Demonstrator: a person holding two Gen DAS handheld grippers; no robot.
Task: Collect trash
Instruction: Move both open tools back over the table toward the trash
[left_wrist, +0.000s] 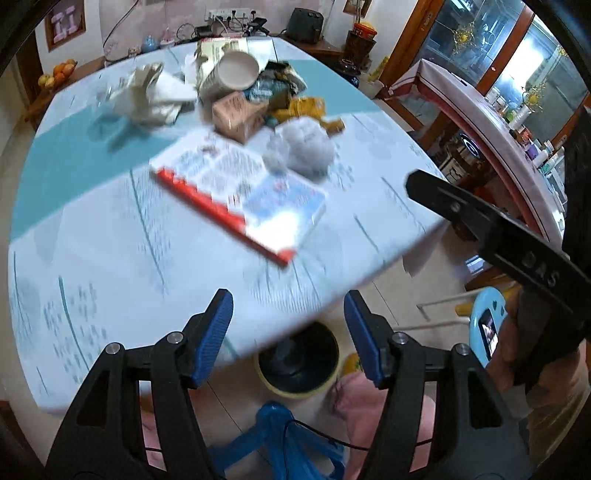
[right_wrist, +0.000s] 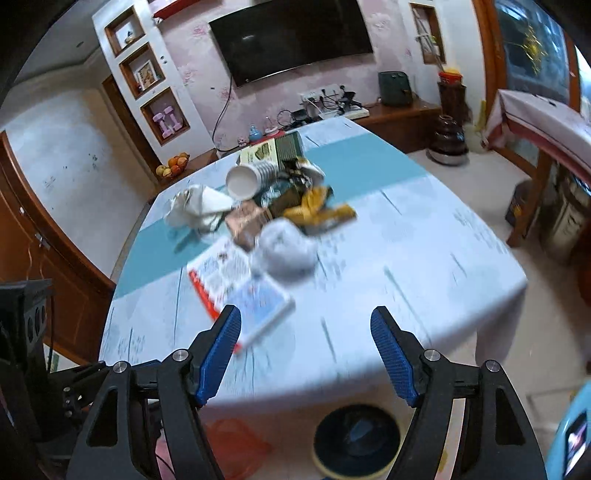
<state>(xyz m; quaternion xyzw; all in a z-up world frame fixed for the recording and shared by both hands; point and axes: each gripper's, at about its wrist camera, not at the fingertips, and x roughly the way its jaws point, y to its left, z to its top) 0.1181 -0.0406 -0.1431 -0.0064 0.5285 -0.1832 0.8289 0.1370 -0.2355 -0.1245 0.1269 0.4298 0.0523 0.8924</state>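
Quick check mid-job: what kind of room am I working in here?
Most likely a home living or dining room: a wall-mounted TV, a table under a patterned cloth piled with trash, and a fruit bowl on a wooden sideboard.

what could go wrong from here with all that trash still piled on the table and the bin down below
1. The trash pile is tangled: pulling the paper cup or yellow wrappers may drag neighbours off the table.
2. The bin sits partly under the table edge, so a drop could miss.
3. Both the left gripper and right gripper are open and empty, and the views are blurred, so aiming is harder.
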